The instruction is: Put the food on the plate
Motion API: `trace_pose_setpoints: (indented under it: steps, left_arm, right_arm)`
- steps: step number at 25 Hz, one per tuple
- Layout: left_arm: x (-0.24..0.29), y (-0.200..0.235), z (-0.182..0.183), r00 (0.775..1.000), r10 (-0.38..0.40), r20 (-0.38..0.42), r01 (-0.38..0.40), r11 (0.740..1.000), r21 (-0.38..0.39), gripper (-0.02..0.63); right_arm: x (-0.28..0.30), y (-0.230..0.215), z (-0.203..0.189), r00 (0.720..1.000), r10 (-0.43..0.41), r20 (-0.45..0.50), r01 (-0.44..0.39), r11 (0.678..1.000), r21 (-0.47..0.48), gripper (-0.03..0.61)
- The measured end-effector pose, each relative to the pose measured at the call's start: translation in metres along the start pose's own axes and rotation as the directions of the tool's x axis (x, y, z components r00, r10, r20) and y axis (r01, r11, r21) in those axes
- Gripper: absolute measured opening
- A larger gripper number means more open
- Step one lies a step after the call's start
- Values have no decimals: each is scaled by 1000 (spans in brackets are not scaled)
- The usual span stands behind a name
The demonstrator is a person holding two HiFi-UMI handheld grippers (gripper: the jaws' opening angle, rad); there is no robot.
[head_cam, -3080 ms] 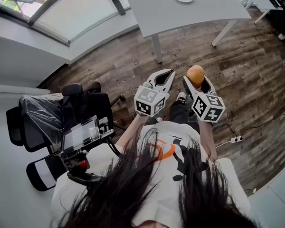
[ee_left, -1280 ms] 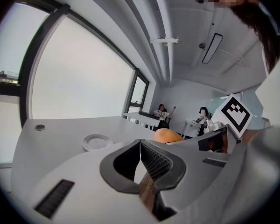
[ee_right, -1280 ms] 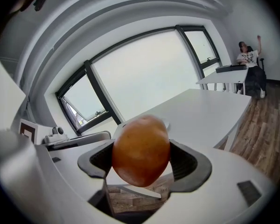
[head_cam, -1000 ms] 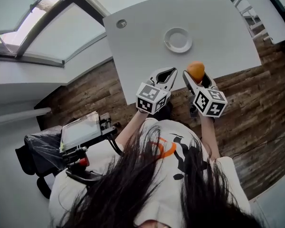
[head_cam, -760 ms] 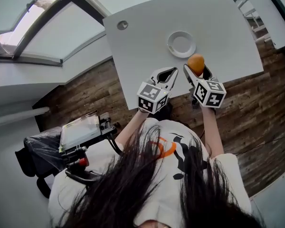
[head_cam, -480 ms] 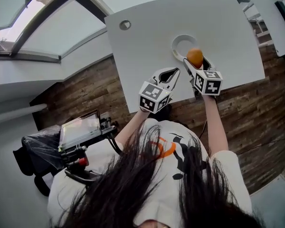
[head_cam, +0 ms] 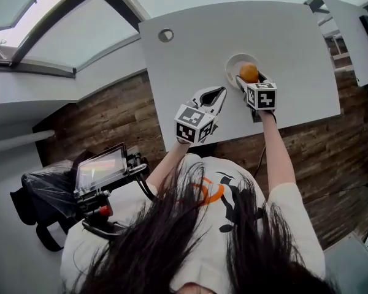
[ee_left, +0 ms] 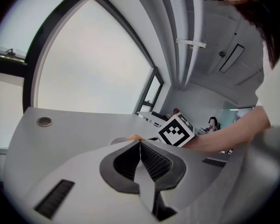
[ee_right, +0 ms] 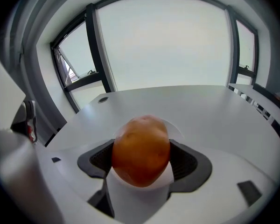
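Head view: the right gripper [head_cam: 248,76] holds a round orange food item [head_cam: 249,72] between its jaws, over the white plate [head_cam: 232,62]. Left gripper view: the left gripper [ee_left: 140,143] has its jaws pressed together, empty. Right gripper view: jaws clamped on the food item, plate just beyond them

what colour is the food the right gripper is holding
Orange, shading to brownish at the bottom. The food shows best in the right gripper view, clamped by the right gripper.
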State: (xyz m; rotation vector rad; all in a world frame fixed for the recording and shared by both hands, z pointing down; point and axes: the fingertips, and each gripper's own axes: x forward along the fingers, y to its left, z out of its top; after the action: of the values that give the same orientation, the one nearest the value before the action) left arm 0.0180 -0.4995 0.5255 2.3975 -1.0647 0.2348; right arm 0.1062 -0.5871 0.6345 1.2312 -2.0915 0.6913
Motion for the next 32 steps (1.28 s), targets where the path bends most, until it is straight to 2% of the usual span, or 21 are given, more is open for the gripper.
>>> trace_pose_setpoints:
  steps: [3,8,16,20,23,26,32]
  left_arm:
    - [1,0,-1,1000,3,-8,-3,1000,4,6]
    - [1,2,-5,1000,5,-20,-5,1000,6,6]
    - [1,2,-7,999,3,-33,-3,1000,9,6]
    - [2,-1,-9,999,-5,-41,5,1000,15,6]
    - [1,-3,-10,999,-9,-44,10,1000,18,6]
    - [2,-4,-10,999,-15,-46,15,1000,21,6]
    - [-3,-14,-5,999,-24,-39,25,999,30,6]
  right_arm:
    - [8,-1,-5,1000,9,-30,-10,999,-41,360]
    - [12,-2,-3,1000,25,-14,-26,999,-38,360]
    - [10,-4,-8,1000,12,-25,-12,1000,2,362]
    - [4,-7,-8,1000,16,-16,-15,998,63,362]
    - [-10,-9,-3,999,-1,33,-2,995,98,362]
    - [-37,-11,5,991,-38,130,19,990,141,362]
    - [-86,12,1,975,-13,222,-26,984,176,360]
